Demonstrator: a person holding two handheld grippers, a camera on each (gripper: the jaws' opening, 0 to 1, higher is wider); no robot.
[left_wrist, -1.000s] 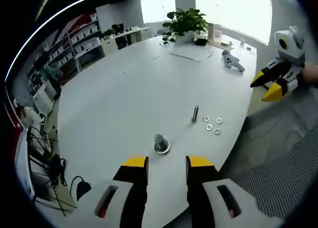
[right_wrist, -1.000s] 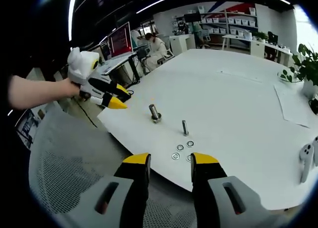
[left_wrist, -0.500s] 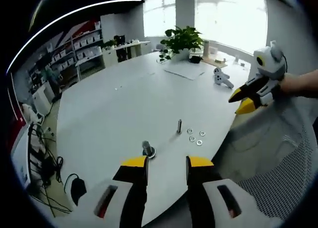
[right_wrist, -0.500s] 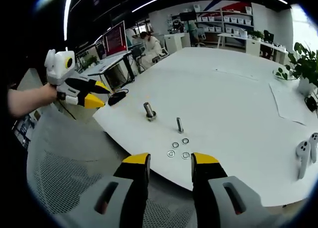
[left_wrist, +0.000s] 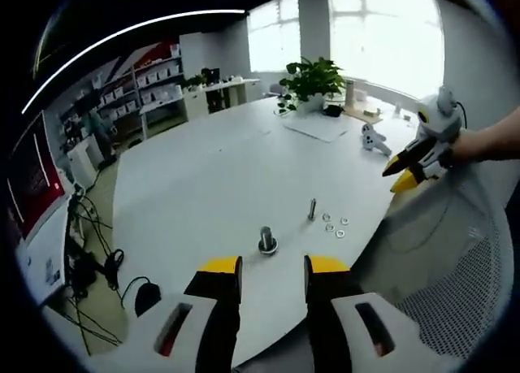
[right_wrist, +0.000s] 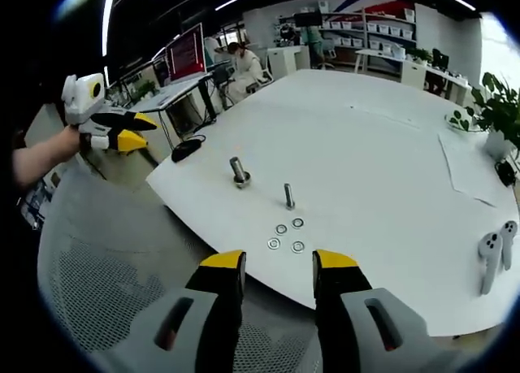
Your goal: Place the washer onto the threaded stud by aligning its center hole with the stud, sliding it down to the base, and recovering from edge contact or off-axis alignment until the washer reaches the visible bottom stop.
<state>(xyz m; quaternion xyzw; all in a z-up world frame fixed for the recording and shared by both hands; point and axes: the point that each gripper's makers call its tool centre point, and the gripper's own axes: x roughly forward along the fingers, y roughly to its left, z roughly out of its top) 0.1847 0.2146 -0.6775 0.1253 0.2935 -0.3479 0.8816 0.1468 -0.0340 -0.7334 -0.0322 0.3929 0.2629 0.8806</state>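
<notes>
A thin threaded stud [left_wrist: 312, 209] stands upright on the white table [left_wrist: 211, 170], with several loose washers [left_wrist: 333, 224] lying flat just right of it. A stubbier bolt on a wide base [left_wrist: 266, 240] stands nearer to my left gripper [left_wrist: 273, 267], which hangs open and empty off the table's edge. In the right gripper view the stud [right_wrist: 288, 196], the washers [right_wrist: 286, 235] and the bolt [right_wrist: 238, 171] lie beyond my right gripper [right_wrist: 278, 263], also open and empty. Each gripper appears in the other's view, hand-held and away from the table: the right gripper [left_wrist: 414, 158] and the left gripper [right_wrist: 106, 117].
A grey mesh chair [right_wrist: 106, 292] sits below both grippers at the table's edge. White controllers [right_wrist: 491, 255], a paper sheet [left_wrist: 313, 125] and a potted plant [left_wrist: 313, 76] occupy the far side. Desks with a red-lit monitor [right_wrist: 185, 60], cables and shelves surround the table.
Both views have drawn back from the table, so the stud, bolt and washers look smaller. In the right gripper view the left gripper now sits higher and farther left.
</notes>
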